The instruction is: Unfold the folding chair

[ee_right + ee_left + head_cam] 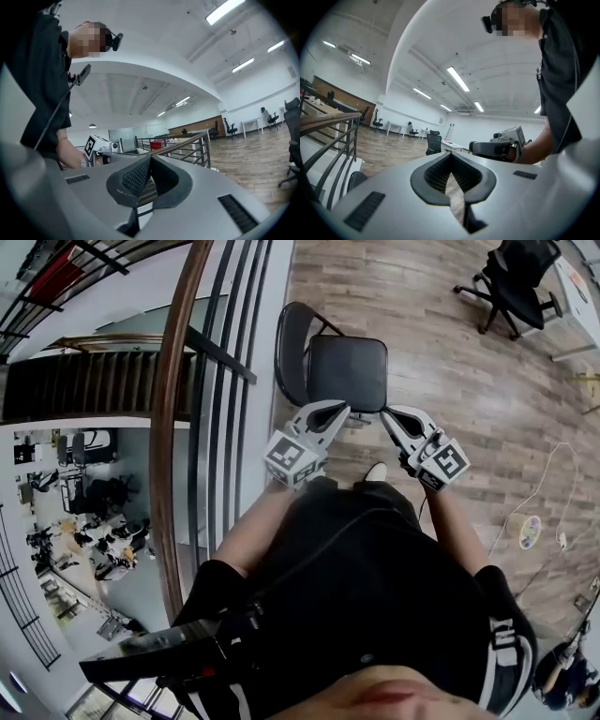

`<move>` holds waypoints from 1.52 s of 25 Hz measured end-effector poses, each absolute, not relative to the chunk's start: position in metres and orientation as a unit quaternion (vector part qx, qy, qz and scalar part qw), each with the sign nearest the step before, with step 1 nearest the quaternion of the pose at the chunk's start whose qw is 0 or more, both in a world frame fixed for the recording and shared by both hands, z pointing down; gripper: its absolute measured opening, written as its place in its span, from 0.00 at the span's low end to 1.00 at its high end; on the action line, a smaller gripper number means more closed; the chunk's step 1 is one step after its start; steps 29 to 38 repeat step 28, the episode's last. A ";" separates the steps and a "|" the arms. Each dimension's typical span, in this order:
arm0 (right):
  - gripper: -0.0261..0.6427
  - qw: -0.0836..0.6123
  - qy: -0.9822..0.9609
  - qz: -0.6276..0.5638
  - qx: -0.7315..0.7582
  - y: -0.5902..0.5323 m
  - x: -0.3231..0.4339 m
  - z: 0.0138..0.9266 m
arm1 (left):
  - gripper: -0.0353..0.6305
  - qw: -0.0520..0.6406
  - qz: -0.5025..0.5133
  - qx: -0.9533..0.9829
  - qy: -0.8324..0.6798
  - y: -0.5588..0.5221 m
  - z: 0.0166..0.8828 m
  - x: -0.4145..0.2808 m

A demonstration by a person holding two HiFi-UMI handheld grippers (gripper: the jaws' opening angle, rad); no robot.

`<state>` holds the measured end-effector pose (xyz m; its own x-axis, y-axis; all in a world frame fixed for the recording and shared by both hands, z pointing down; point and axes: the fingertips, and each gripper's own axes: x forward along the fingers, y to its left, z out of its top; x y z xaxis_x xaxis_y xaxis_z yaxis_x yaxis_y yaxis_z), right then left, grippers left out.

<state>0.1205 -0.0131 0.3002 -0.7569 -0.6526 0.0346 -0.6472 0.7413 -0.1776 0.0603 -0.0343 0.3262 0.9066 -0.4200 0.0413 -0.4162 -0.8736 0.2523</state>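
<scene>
The black folding chair (347,371) stands on the wood floor just beyond my hands. Its square seat is down and flat, and its rounded backrest (289,343) is on the railing side. My left gripper (337,411) hangs in the air on the near side of the seat with its jaws together and nothing between them. My right gripper (391,414) is beside it, also shut and empty. In the left gripper view the left gripper (451,155) faces the right gripper (502,144). In the right gripper view the right gripper (150,160) faces the left gripper's marker cube (97,144). Neither gripper touches the chair.
A metal railing with a wooden handrail (176,390) runs along the left, with a stairwell and a lower floor beyond it. A black office chair (516,282) stands at the far right. A white cable and a tape roll (530,531) lie on the floor at the right.
</scene>
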 end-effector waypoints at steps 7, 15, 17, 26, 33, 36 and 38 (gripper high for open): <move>0.05 0.007 0.931 -0.050 -0.362 -0.012 0.140 0.287 | 0.06 0.091 -0.011 0.969 -0.231 -0.026 0.307 0.085; 0.05 0.013 0.935 -0.045 -0.352 -0.008 0.146 0.286 | 0.06 0.085 -0.014 0.969 -0.230 -0.016 0.306 0.098; 0.05 0.013 0.936 -0.044 -0.349 -0.005 0.144 0.286 | 0.06 0.088 -0.014 0.970 -0.228 -0.012 0.306 0.097; 0.05 0.008 0.937 -0.046 -0.345 -0.006 0.132 0.288 | 0.06 0.093 -0.019 0.967 -0.237 -0.012 0.305 0.086; 0.05 0.007 0.938 -0.045 -0.343 -0.006 0.130 0.287 | 0.06 0.090 -0.019 0.967 -0.236 -0.010 0.303 0.086; 0.05 0.007 0.938 -0.045 -0.343 -0.006 0.130 0.287 | 0.06 0.090 -0.019 0.967 -0.236 -0.010 0.303 0.086; 0.05 0.007 0.938 -0.045 -0.343 -0.006 0.130 0.287 | 0.06 0.090 -0.019 0.967 -0.236 -0.010 0.303 0.086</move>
